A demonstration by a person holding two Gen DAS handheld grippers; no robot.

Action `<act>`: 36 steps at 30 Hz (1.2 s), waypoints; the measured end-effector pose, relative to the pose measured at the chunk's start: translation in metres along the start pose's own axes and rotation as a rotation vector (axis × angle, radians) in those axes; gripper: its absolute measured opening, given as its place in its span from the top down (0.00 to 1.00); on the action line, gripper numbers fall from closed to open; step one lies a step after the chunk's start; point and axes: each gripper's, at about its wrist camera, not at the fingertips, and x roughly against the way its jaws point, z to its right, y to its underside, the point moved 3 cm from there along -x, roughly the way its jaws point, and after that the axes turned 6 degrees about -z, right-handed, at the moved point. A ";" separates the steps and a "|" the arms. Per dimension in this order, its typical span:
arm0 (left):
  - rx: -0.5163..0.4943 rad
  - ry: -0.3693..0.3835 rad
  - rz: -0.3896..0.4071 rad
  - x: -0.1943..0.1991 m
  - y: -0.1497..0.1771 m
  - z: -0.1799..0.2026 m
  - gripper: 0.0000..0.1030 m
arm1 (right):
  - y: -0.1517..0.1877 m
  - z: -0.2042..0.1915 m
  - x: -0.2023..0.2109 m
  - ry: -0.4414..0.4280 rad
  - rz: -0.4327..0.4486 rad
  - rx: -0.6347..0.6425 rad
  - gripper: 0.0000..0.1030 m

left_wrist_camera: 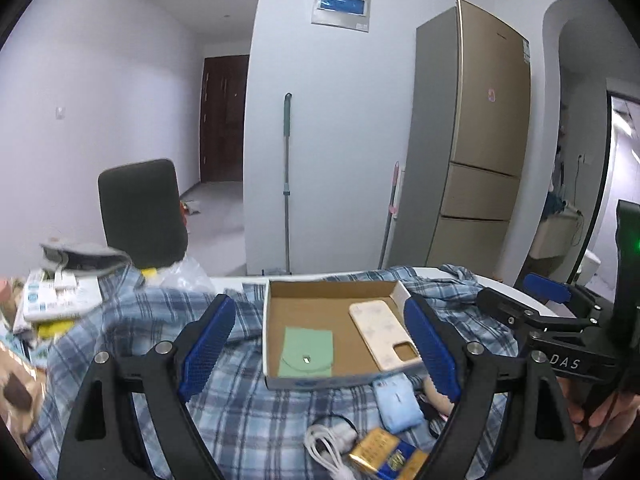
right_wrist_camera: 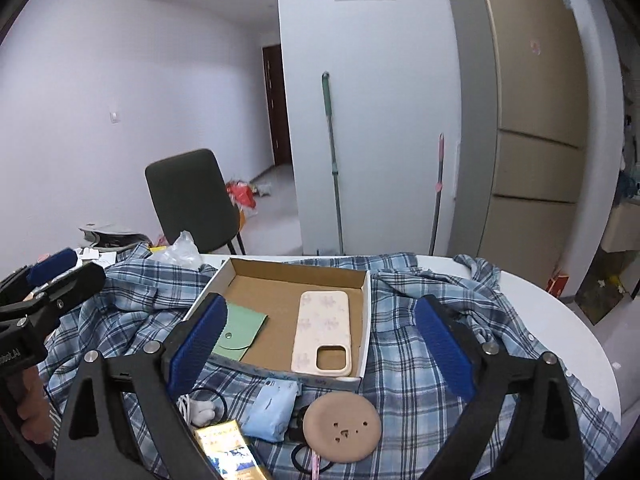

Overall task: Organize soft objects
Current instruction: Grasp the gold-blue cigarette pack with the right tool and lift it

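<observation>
Nearest the cameras, one gold-and-blue packet [right_wrist_camera: 232, 450], one white cable [left_wrist_camera: 326, 446] and one round tan pad [right_wrist_camera: 342, 426] with small holes are seen on the plaid shirt [right_wrist_camera: 420, 360]. One folded pale-blue cloth [right_wrist_camera: 270, 410] is found just in front of the near wall of the box, with the pad to its right. A black hair tie [right_wrist_camera: 304, 466] is glimpsed under the pad; whether there are more cannot be told.

One shallow cardboard box [right_wrist_camera: 366, 320] is set on the shirt, which is spread over the white desk [right_wrist_camera: 568, 328]. Two things are held inside it: one green pouch [left_wrist_camera: 306, 354] at the left and one cream phone case [right_wrist_camera: 322, 332] at the right, lying apart.

The left gripper [left_wrist_camera: 320, 344] is held level above the shirt, its blue-padded fingers [left_wrist_camera: 206, 346] spread wide and empty, with the box framed between them. The right gripper [right_wrist_camera: 320, 350] is posed likewise, fingers [right_wrist_camera: 442, 344] parted and nothing gripped.

Beyond the desk, one dark chair [right_wrist_camera: 192, 196], two mop handles and one gold refrigerator [right_wrist_camera: 536, 120] are seen.
</observation>
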 end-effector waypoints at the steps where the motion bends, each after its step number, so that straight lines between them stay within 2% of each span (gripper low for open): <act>1: 0.011 0.003 -0.001 0.004 0.004 0.000 0.14 | 0.003 0.001 0.003 0.012 0.012 -0.012 0.08; 4: 0.018 0.005 -0.001 0.013 0.019 0.005 0.00 | 0.010 0.004 0.013 0.074 0.052 -0.046 0.08; 10: -0.030 -0.027 -0.014 0.010 0.041 0.014 0.00 | 0.022 0.005 0.013 0.008 0.014 -0.026 0.08; 16: -0.038 -0.016 -0.021 -0.004 0.064 0.014 0.00 | 0.046 0.009 0.002 0.052 0.046 0.022 0.08; 22: -0.030 -0.037 -0.018 -0.014 0.079 0.004 0.00 | 0.064 0.011 -0.020 -0.027 -0.059 0.011 0.08; 28: -0.025 -0.032 -0.008 -0.013 0.080 0.001 0.00 | 0.076 -0.012 -0.028 -0.142 -0.147 0.087 0.09; 31: -0.025 -0.031 -0.005 -0.011 0.079 0.000 0.00 | 0.085 -0.028 -0.036 -0.276 -0.251 0.113 0.27; 33: -0.020 -0.027 -0.005 -0.009 0.077 -0.001 0.00 | 0.094 -0.040 -0.042 -0.331 -0.307 0.145 0.29; 36: -0.004 -0.016 -0.013 -0.006 0.076 -0.004 0.01 | 0.107 -0.056 -0.049 -0.316 -0.345 0.218 0.30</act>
